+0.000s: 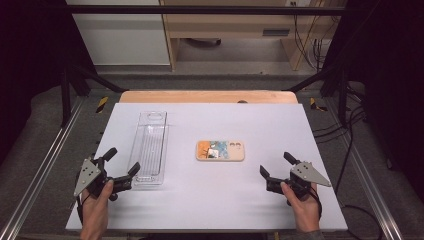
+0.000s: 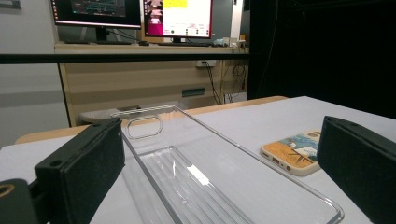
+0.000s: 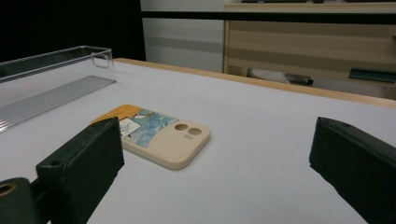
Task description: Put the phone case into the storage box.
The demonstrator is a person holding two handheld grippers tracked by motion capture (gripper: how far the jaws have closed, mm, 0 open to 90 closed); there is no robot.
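- my left gripper [image 1: 121, 162] sat at the near left of the white table [image 1: 260, 120], jaws spread wide apart with nothing between them, my hand wrapped round its handle.
- just beside its far jaw lay the clear plastic tray [image 1: 150, 147], a long narrow one running away from me, its near end close to my jaw tips (touching or not, i could not tell).
- in the left gripper view the tray [image 2: 196, 172] ran between my two black jaws, ribbed floor bare, a slot-shaped handle cut in its far end.
- near the middle of the table, well apart from the tray, the phone case [image 1: 220, 150] lay flat with its printed back up, orange at the left end, cream with two camera holes at the right.
- in the right gripper view the case [image 3: 159, 133] rested ahead of my left-hand jaw, not touched by it.
- my right gripper [image 1: 277, 165] rested at the near right, jaws also held open and empty, pointed toward the case (still some way off it).
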